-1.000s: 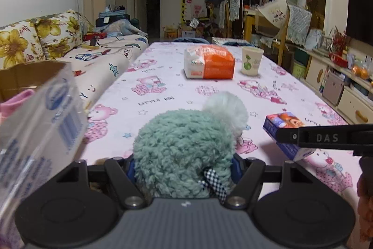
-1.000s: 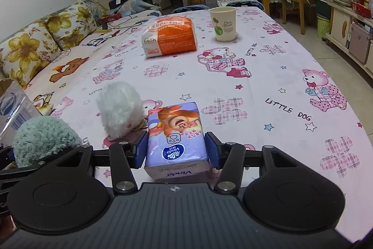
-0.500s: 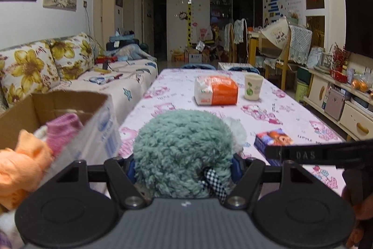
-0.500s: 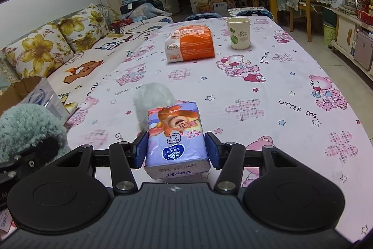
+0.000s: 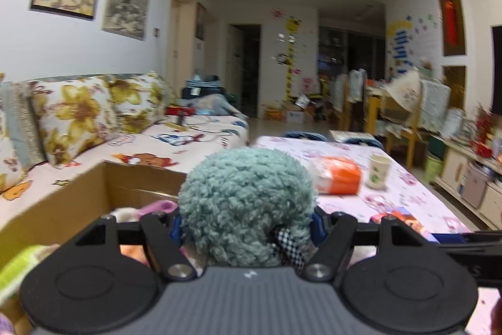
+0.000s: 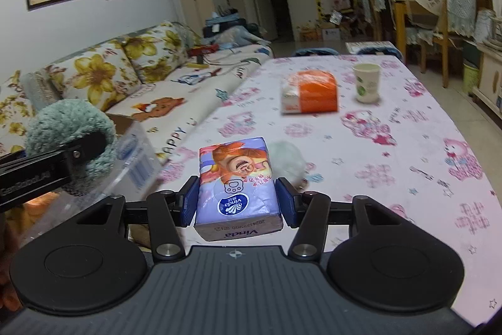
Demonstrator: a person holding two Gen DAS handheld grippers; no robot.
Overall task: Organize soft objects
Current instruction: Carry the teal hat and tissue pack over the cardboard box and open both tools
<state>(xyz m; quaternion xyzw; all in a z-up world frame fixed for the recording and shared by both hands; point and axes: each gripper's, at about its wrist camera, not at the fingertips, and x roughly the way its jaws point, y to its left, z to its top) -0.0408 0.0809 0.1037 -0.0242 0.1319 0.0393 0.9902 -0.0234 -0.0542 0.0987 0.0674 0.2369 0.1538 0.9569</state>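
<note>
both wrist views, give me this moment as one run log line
left gripper: shut on teal plush | right gripper: shut on tissue pack | cardboard box: open, below plush

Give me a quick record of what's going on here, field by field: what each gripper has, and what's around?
left gripper: shut on a fluffy teal plush, held up off the table
right gripper: shut on a purple tissue pack, also lifted
cardboard box: open, at the left by the sofa, with pink and green soft things inside
table: covered by a pink cartoon cloth
left on the table: an orange tissue pack, a paper cup, a pale fluffy ball
sofa: flowered cushions, along the left wall
</note>
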